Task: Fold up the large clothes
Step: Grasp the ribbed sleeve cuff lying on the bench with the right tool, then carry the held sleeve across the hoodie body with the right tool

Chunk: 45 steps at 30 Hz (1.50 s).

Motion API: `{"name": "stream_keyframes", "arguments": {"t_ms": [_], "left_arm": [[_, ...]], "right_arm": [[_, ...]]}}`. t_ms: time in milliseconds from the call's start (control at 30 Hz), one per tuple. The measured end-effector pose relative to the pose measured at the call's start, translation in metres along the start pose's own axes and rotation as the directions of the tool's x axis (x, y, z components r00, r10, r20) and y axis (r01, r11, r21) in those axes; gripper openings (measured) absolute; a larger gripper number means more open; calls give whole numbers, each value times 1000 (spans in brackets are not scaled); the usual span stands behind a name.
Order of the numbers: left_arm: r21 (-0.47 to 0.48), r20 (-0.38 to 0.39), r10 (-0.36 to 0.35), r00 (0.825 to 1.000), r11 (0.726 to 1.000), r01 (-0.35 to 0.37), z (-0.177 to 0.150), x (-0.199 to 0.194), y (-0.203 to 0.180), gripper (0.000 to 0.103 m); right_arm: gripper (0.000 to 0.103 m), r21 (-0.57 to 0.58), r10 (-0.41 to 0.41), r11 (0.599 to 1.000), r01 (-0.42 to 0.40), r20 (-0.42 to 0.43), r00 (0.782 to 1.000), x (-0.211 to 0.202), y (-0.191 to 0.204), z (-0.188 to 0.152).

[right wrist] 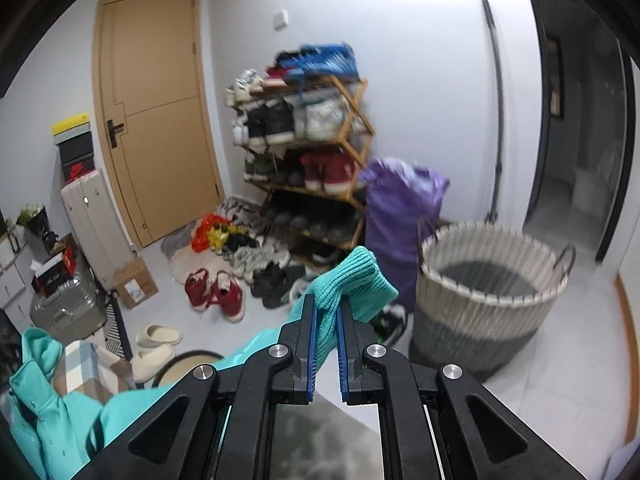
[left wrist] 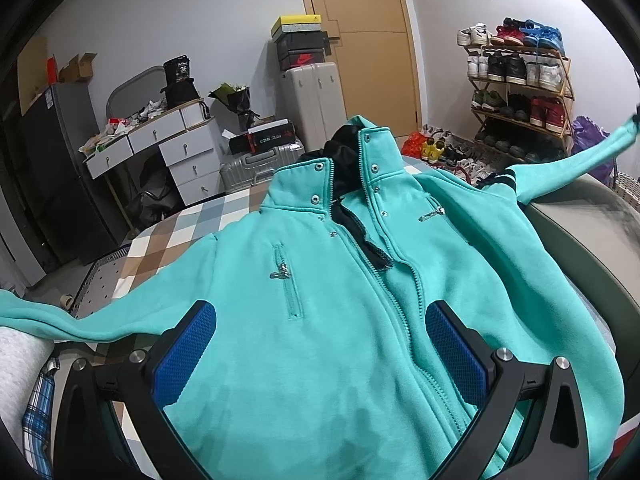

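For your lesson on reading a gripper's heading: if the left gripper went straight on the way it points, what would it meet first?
Probably the jacket. The left gripper stands open and angled down over the jacket's front, near the zip. Depth is unclear, but nothing else lies between them.

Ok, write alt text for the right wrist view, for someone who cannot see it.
The right gripper is shut on the ribbed cuff of a turquoise jacket, holding the sleeve up above the floor. Beyond it stand a woven laundry basket, a purple bag, a crowded shoe rack and a tan door; the background is motion-blurred.
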<state>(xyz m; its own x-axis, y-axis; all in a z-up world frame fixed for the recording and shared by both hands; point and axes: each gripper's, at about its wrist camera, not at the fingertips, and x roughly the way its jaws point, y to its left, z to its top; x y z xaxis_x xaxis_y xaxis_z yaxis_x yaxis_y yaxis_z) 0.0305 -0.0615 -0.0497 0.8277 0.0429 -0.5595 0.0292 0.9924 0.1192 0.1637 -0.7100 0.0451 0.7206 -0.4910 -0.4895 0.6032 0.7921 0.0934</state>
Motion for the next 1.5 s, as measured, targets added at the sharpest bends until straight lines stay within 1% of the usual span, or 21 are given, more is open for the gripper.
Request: {"name": "stream_keyframes", "arguments": {"t_ms": [100,200,300,433,567,600,667,700,800,900,1033,1100,1133,1200,1267,1300,1333,1367,1400,1433,1500], "left_arm": [[-7,7,16,1000,1000,-16,0,-2,7,102],[-38,17,35,999,999,-34,0,-5,19,102],[-81,29,50,998,996,-48,1,-10,37,102],[-156,59,82,995,985,-72,0,-24,70,102],[-258,94,138,986,960,-109,-7,-41,113,102],[-282,97,149,984,952,-117,-9,-44,122,102],[-342,92,201,975,926,-159,-15,-51,142,102],[-386,90,230,969,905,-179,-19,-55,156,102],[-473,69,258,964,859,-196,-27,-60,186,102],[-541,57,289,956,814,-213,-34,-64,208,102],[-586,69,318,945,780,-220,-38,-68,222,102],[-600,73,312,947,772,-208,-41,-68,226,102],[-602,72,301,951,773,-199,-40,-66,224,102],[-594,72,281,957,783,-185,-39,-62,220,102],[-582,78,268,960,795,-175,-36,-58,214,102],[-576,85,263,961,800,-169,-37,-60,217,102],[-570,90,261,961,805,-165,-37,-61,216,102],[-562,94,260,961,810,-164,-36,-59,212,102],[-558,98,260,961,814,-163,-36,-60,214,102],[-554,102,260,960,817,-162,-36,-61,214,102],[-547,102,257,961,821,-161,-37,-61,214,102]], "right_arm": [[8,-31,57,998,-55,58,997,-23,30,22],[8,-92,149,986,-138,123,981,-59,73,44],[8,-176,271,955,-241,177,946,-110,129,62],[8,-305,452,871,-386,186,872,-178,215,60],[8,-392,641,721,-572,64,765,-233,312,16],[8,-399,687,669,-627,12,726,-243,341,-4],[8,-393,741,594,-702,-70,667,-252,386,-36],[8,-381,770,546,-746,-123,626,-254,412,-59],[8,-326,804,447,-833,-262,534,-250,480,-129],[8,-234,794,384,-893,-411,449,-232,540,-217],[8,-153,702,393,-907,-587,403,-206,599,-332],[8,-152,654,403,-902,-642,400,-193,610,-367],[9,-156,618,399,-904,-683,390,-190,616,-390],[11,-187,569,395,-900,-719,399,-194,618,-416],[16,-206,586,353,-913,-712,388,-202,606,-415],[31,-192,591,313,-930,-727,349,-204,601,-409],[47,-150,597,269,-951,-749,287,-206,593,-400],[55,-131,608,247,-960,-750,259,-207,586,-390],[66,-133,633,224,-965,-734,248,-209,573,-373],[77,-160,661,213,-964,-703,263,-210,558,-353],[88,-211,707,228,-951,-636,310,-208,536,-317]]}}
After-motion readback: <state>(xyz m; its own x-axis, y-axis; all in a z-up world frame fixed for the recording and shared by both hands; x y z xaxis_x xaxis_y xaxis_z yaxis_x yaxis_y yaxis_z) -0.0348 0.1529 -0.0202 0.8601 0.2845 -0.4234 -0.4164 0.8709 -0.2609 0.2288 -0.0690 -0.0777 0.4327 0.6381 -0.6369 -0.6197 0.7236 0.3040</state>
